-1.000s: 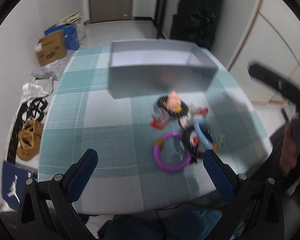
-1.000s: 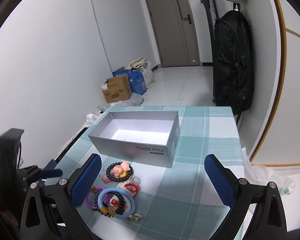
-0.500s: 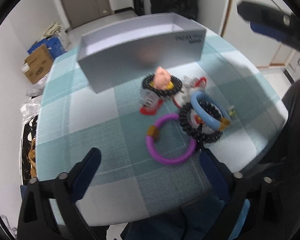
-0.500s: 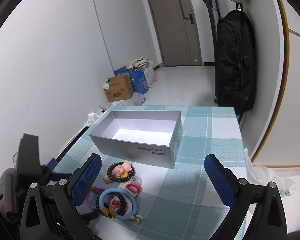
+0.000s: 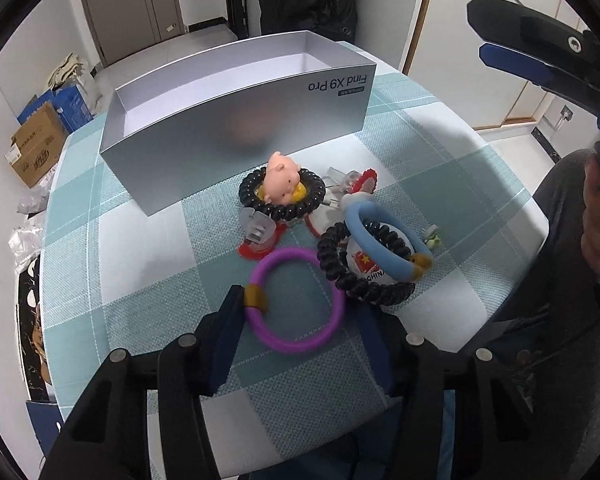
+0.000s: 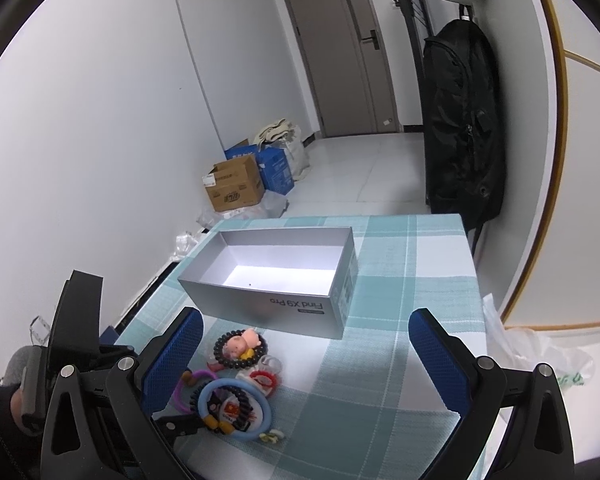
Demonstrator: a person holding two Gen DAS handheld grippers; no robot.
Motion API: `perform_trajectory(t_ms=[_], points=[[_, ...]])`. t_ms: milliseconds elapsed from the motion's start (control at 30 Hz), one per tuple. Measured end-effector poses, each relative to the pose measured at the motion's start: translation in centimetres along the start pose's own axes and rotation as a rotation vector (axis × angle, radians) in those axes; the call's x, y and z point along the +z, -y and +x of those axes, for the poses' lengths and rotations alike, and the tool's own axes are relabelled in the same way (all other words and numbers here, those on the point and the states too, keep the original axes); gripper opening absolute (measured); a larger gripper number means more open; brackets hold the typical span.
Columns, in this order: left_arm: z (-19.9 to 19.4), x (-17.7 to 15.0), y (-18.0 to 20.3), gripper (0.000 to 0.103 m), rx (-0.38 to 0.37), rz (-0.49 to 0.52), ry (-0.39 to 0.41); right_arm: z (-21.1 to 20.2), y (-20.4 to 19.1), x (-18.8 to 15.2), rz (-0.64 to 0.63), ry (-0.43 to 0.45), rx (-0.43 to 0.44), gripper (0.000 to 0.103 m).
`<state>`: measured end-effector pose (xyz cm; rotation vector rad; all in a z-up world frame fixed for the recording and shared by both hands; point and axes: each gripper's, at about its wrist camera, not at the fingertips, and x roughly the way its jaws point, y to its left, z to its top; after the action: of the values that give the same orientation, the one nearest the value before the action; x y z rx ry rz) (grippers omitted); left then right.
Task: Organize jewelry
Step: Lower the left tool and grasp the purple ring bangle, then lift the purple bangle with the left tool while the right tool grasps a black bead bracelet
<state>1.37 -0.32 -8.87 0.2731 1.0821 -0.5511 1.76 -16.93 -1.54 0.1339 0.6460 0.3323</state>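
Observation:
A purple ring lies on the checked tablecloth. My left gripper has its fingers on either side of the ring, partly closed and touching its left edge. Beside it lie a blue ring over a black coil band, and a pink pig charm in a black coil band. An open silver box stands behind them. My right gripper is open and empty above the table, with the pile at its left finger and the box ahead.
Red and clear clips lie among the jewelry. The table's near edge runs just below the left gripper. Cardboard boxes and bags sit on the floor to the left. A black bag hangs at the right wall.
My left gripper has moved forward and down to the purple ring and its fingers have closed in around it. The right gripper has stayed nearly still.

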Motion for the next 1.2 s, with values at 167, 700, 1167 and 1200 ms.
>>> perform_trajectory(t_ms=[167,700,1167,1200], points=[[-0.3,0.0,-0.7,0.049,-0.018,-0.041,-0.014,0.1,0.1,-0.1,0.01,-0.008,0.001,0.103],[-2.2,-1.0,-2.3,0.049,0.097,-0.089,-0.029,3.0,-2.2,-3.1,-0.052,-0.242,0.066,0.103],[-3.5,-0.9,-4.4,0.049,-0.177,-0.215,0.006,5.8,-6.6,-5.8,-0.255,-0.355,0.063,0.089],[-3.2,-0.9,-4.5,0.049,-0.159,-0.224,-0.004,6.1,-6.9,-6.0,-0.286,-0.36,0.046,0.084]])
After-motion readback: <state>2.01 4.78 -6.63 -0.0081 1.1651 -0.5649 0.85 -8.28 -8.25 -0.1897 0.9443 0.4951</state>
